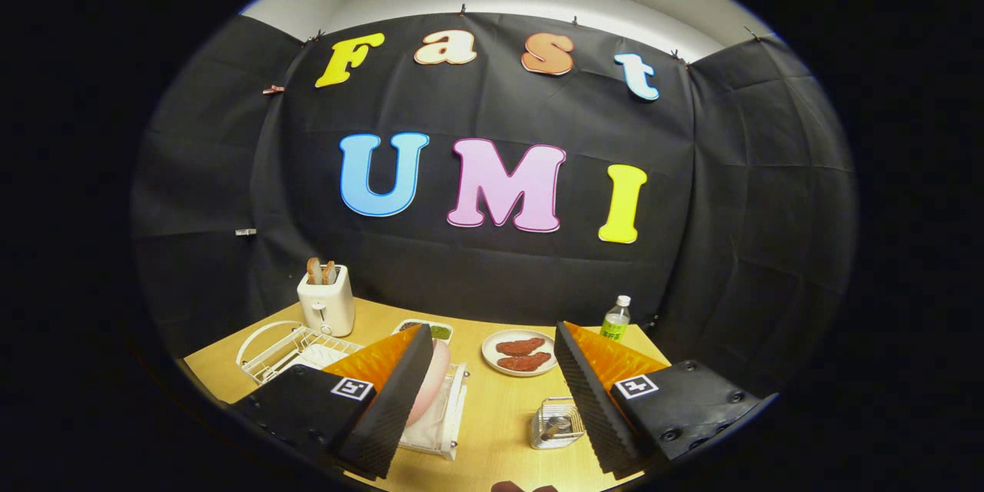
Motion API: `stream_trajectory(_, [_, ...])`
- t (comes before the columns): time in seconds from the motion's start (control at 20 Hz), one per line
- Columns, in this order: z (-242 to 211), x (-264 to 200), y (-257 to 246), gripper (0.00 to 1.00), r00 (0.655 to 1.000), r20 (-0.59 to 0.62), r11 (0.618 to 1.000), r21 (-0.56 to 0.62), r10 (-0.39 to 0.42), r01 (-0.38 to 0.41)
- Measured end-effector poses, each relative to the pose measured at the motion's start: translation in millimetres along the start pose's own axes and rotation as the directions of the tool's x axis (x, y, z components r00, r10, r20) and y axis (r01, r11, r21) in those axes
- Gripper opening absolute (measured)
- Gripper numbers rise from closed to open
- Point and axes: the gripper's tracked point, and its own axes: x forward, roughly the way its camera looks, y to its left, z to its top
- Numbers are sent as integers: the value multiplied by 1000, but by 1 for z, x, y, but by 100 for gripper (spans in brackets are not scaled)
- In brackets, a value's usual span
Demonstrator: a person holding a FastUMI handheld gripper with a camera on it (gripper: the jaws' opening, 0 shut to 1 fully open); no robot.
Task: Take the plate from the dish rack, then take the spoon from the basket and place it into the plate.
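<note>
A white wire dish rack (269, 350) stands on the left of the wooden table (500, 407). A pink plate (430, 384) stands on edge in it, partly hidden behind my left finger (384, 407). A small metal wire basket (555, 424) sits just inside my right finger (588, 400), with the grey spoon's end (556, 426) showing in it. My gripper (486, 338) is held above the table, open, with nothing between its fingers. The plate lies just to the right of the left finger's inner face.
A white toaster (327, 304) with two slices of bread stands at the back left. Beyond the fingers are a small tray of greens (438, 330), a white plate with red meat pieces (521, 354) and a green-labelled bottle (615, 320).
</note>
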Motion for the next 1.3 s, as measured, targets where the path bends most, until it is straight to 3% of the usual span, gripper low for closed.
stream_trajectory(0.3, [-27,50,37,98,992,-120,998,-50,34,-41])
stream_trajectory(0.5, [-58,83,48,98,975,-221,999,-45,7,-18])
stream_trajectory(0.95, [-148,114,59,95,863,-505,995,83,-9,59])
stream_trajectory(1.05, [-159,118,59,87,846,-534,988,123,-8,87])
stream_trajectory(1.15, [-170,120,64,71,825,-565,983,155,8,96])
stream_trajectory(1.3, [-174,122,72,37,809,-587,984,159,28,81])
